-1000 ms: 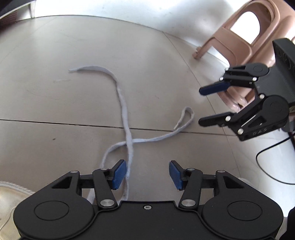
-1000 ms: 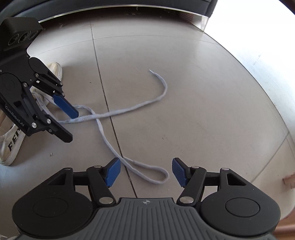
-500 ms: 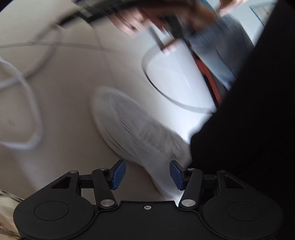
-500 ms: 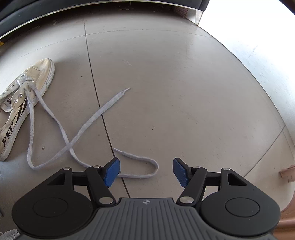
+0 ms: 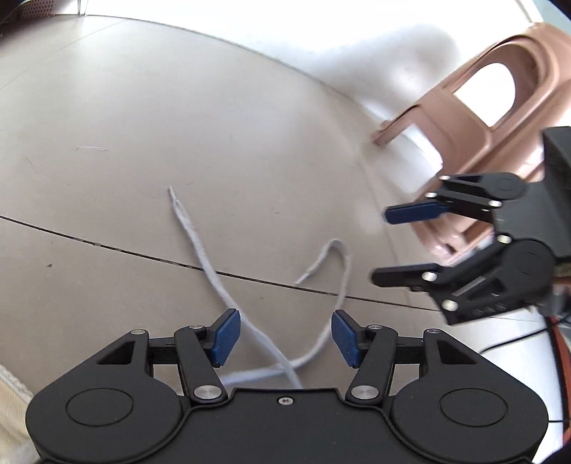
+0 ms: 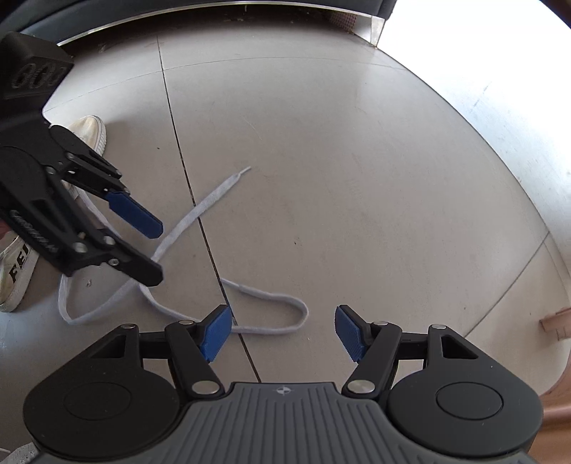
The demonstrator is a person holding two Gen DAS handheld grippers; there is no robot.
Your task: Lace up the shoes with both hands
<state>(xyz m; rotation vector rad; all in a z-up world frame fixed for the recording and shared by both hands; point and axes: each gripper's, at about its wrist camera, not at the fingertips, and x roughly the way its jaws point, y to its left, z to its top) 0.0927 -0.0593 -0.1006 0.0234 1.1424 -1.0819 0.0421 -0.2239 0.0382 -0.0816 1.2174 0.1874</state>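
A pale grey shoelace (image 5: 200, 250) lies loose on the tiled floor, its two strands crossing just under my left gripper (image 5: 285, 337). That gripper is open, and the strands on the floor show between its blue pads. The right gripper (image 5: 381, 247) hovers open to the right of the lace. In the right wrist view the lace (image 6: 214, 194) runs from a white canvas shoe (image 6: 89, 132) at the left and loops in front of my right gripper (image 6: 283, 332), which is open with nothing in it. The left gripper (image 6: 158, 254) hangs open over the lace's crossing and hides part of the shoe.
A brown plastic chair (image 5: 464, 107) stands at the right, behind the right gripper. A thin black cable (image 5: 506, 342) lies on the floor near it. Dark tile joints cross the floor. A metal threshold (image 6: 214, 9) runs along the far edge.
The left gripper swung away toward a mesh shoe half a second ago and has come back over the lace. The lace's far end lay curved before and now lies straight.
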